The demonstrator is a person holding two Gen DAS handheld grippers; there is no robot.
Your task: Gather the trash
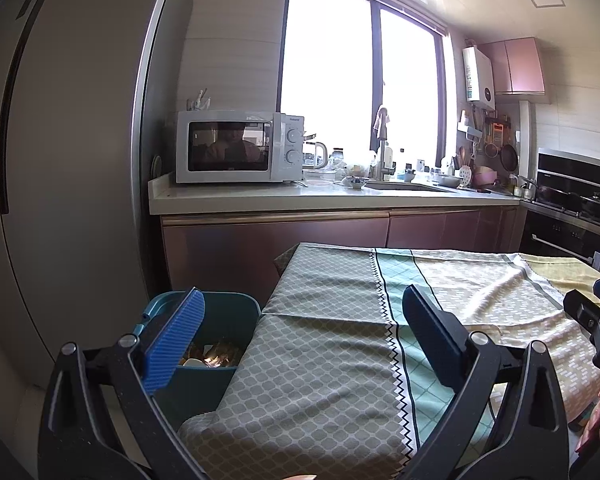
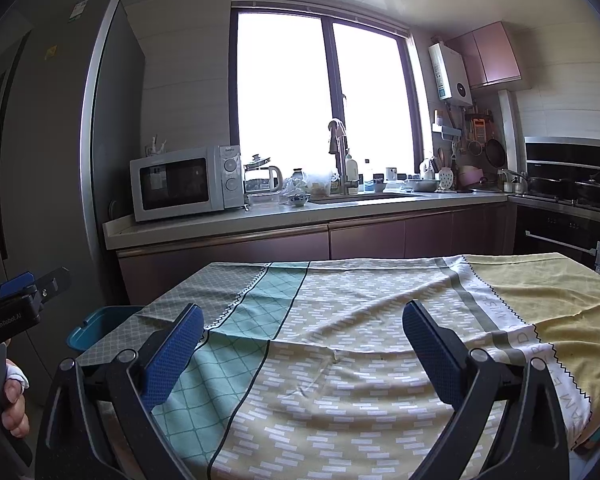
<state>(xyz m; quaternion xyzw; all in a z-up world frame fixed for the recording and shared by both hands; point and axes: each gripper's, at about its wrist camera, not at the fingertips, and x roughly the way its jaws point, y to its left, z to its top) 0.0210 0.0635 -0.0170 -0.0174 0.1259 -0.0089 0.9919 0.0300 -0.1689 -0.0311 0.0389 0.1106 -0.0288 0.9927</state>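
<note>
Here, both grippers, left (image 1: 302, 336) and right (image 2: 302, 354), hold their jaws wide apart, empty, above the patterned-cloth-covered counter (image 1: 340, 360), beside the teal plastic trash bin (image 1: 224, 320).

A cloth-covered table (image 2: 340, 360) fills the lower centre of both views, with a trash bin (image 1: 220, 332) holding scraps just beside its left edge at lower left. Behind the table, a counter (image 2: 300, 216) runs across mid-frame beneath the window (image 2: 324, 92). On it, a microwave (image 2: 184, 182) sits at left, a kettle (image 2: 262, 180) to its right, then the sink faucet (image 2: 340, 156). A refrigerator (image 1: 68, 140) stands at far left; the stove (image 2: 568, 192) at far right.
</note>
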